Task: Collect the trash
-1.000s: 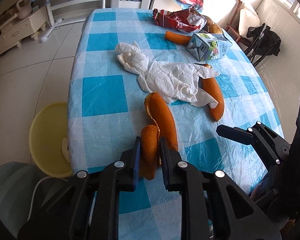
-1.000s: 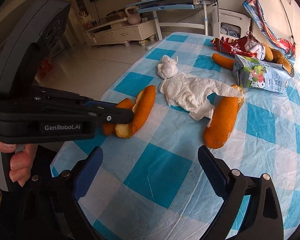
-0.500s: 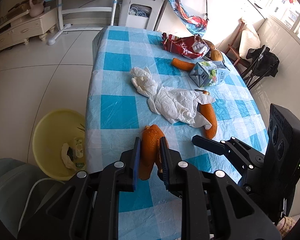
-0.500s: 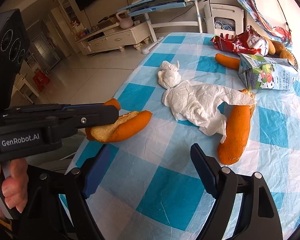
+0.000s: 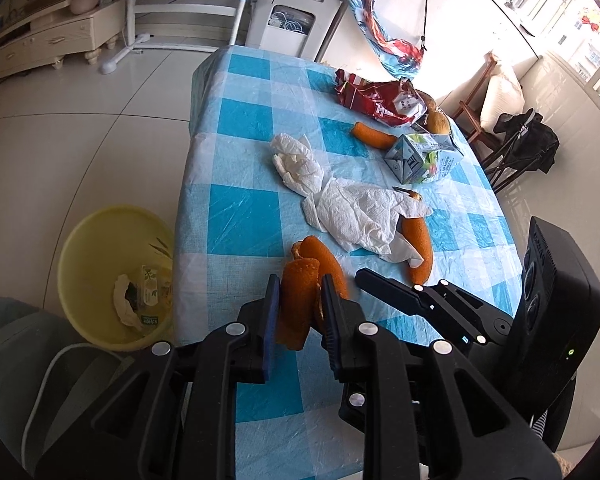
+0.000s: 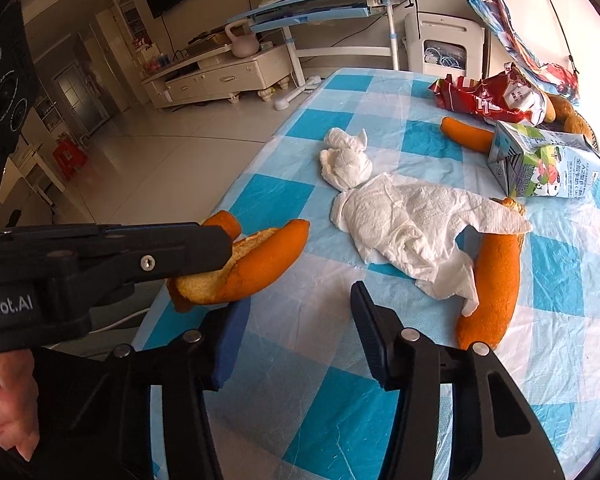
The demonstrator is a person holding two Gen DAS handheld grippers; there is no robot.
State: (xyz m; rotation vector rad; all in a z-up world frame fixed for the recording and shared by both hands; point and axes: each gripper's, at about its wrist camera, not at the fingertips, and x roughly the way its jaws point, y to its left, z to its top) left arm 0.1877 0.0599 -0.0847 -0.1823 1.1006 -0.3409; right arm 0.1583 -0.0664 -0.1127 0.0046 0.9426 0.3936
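My left gripper (image 5: 300, 304) is shut on a curled orange peel (image 5: 298, 296) and holds it clear above the blue-checked table (image 5: 240, 208), near its front left corner. The right wrist view shows the same peel (image 6: 260, 264) pinched at one end, hanging free. My right gripper (image 6: 296, 312) hovers over the cloth with its jaws closing and nothing between them. Ahead of it lie a second peel (image 6: 488, 280) and a flattened paper towel (image 6: 412, 220). On the floor to the left of the table stands a yellow bin (image 5: 76, 248) with some trash in it.
Farther back on the table are a crumpled tissue (image 6: 344, 160), a third peel (image 6: 464, 132), a milk carton (image 6: 548, 164) and a red snack bag (image 6: 488, 96). A grey seat (image 5: 16, 344) is near the bin. Folding chairs (image 5: 516, 152) stand right of the table.
The left gripper has lifted the orange peel off the cloth and drawn it back toward the table's near edge. The right gripper's jaws have narrowed markedly, with nothing between them.
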